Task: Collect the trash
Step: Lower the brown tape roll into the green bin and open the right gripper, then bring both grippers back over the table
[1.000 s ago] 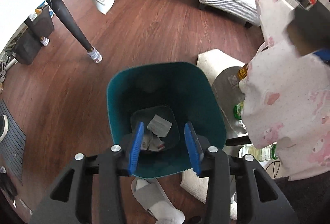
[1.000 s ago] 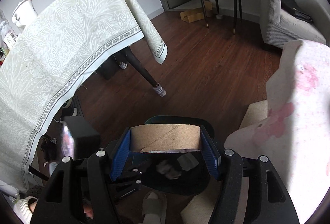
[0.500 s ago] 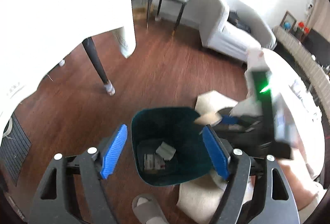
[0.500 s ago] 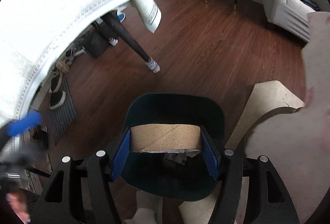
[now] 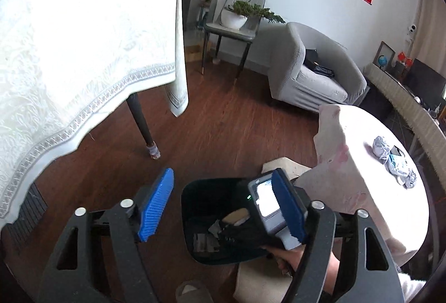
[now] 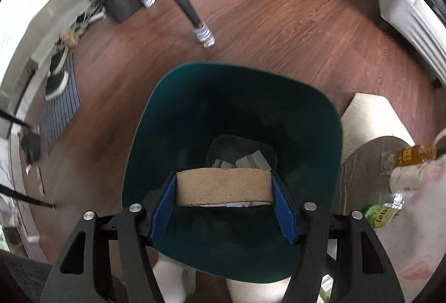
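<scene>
A white lace-edged tablecloth (image 5: 83, 57) fills the left of the left wrist view, and lower down the left gripper (image 5: 223, 208) stands spread with nothing between its blue pads, its jaws having just eased slightly narrower. Beyond it sits the dark teal trash bin (image 6: 195, 96) on the wood floor. The right gripper (image 6: 223, 191) pinches a cardboard tape roll (image 6: 223, 185) over the bin's mouth, above what look like paper scraps (image 6: 245, 160); crumpled wrappers (image 5: 393, 160) lie on the round table at right.

Daylit, blown-out tablecloth (image 5: 69, 52), fisheye edges blurred.
</scene>
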